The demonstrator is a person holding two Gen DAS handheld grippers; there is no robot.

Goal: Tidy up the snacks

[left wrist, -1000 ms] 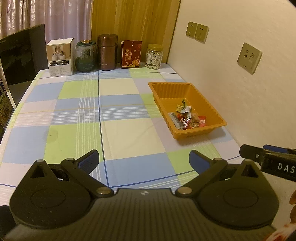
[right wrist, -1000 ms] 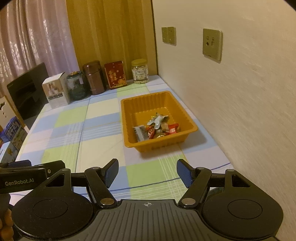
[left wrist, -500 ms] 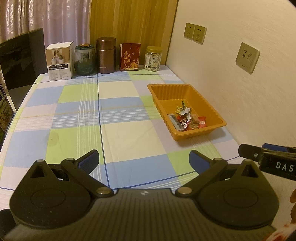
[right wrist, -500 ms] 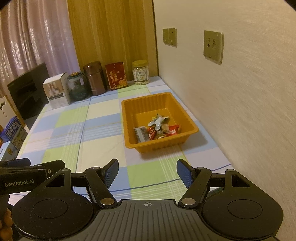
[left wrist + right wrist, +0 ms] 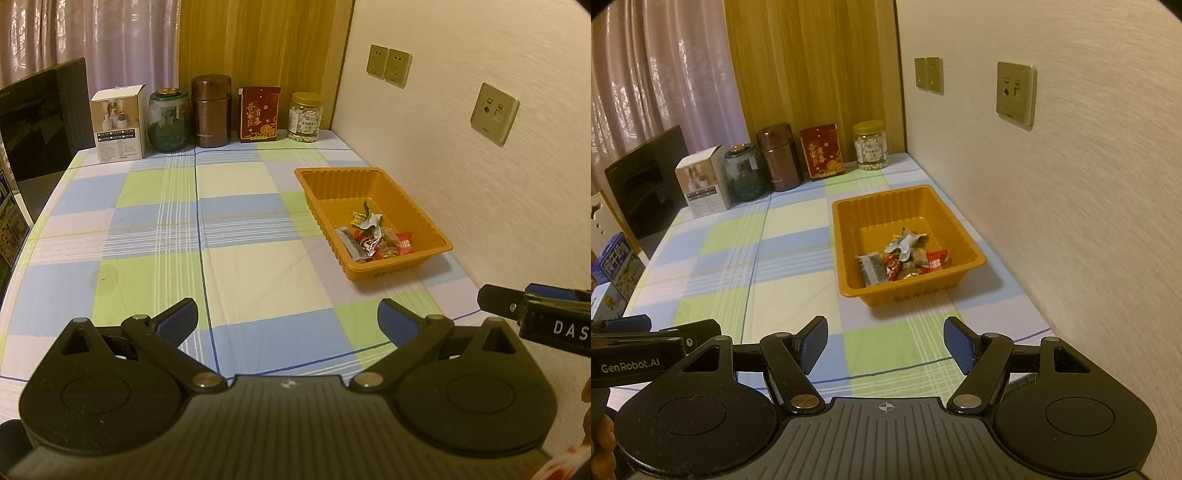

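The bench has a cloth with blue, green and cream squares. A pale wall runs along its right side, with sockets on it. At the back are a wooden panel and a thin pinkish curtain. The light is dim and yellowish.

Milk carton cut by left edge; jar label perhaps unreadable.
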